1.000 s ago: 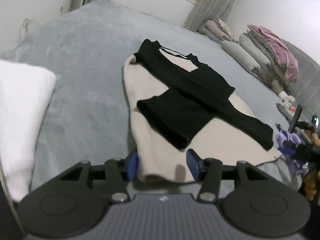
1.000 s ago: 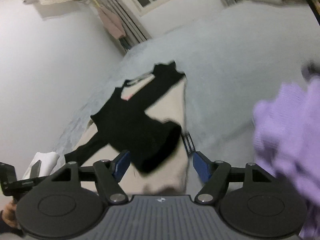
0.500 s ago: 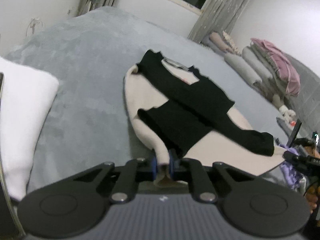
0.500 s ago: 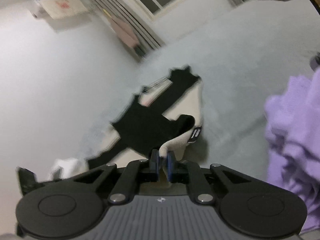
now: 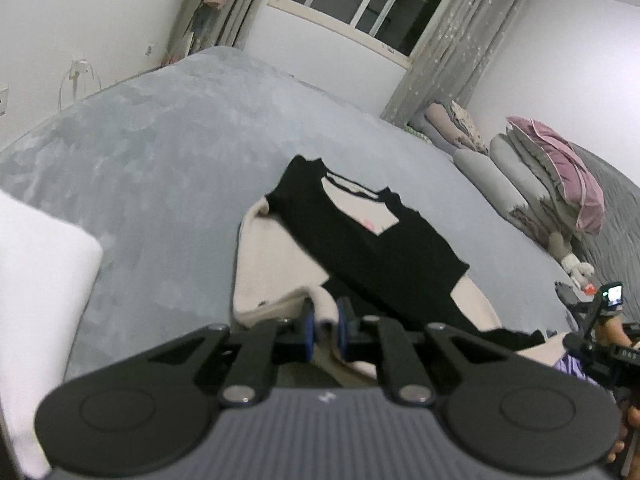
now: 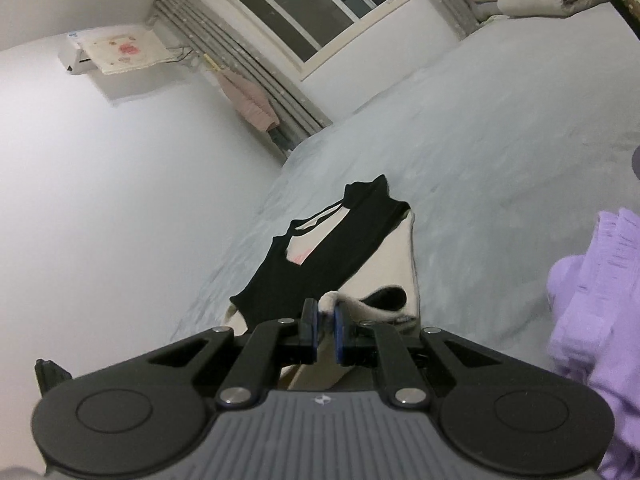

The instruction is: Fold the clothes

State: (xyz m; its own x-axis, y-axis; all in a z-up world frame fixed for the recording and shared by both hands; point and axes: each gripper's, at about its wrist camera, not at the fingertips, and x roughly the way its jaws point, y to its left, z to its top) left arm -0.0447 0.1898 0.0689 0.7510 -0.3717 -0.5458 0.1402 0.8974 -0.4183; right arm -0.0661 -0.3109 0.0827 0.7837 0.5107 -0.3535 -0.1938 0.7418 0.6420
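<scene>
1. Both pairs of fingers are nearly closed, each pinching a fold of cream fabric between blue pads.
2. Seen from the left wrist, the left gripper sits at 6 o'clock and clamps the near hem of a cream and black garment, with a ridge of cream cloth rising between the pads.
3. Seen from the right wrist, the right gripper also sits at 6 o'clock and clamps another near corner of the same garment, which curls up off the bed just beyond the fingertips.
4. That garment lies on a grey bed, running from the fingers toward 12 o'clock. Its body is cream; the black upper part and sleeves are folded across it, and a small pink mark shows inside the neckline.
5. From the left wrist, a white folded cloth lies at 9 o'clock, well apart from the garment.
6. At 3 o'clock in that view, rolled grey bedding with a pink quilt is stacked on top.
7. At 4 o'clock, the other handheld gripper's body shows, with fingertips of the person's hand under it.
8. From the right wrist, a lilac knitted garment fills 3 to 4 o'clock, apart from the cream one.
9. A window with grey curtains stands at 12 o'clock, beyond the bed.
</scene>
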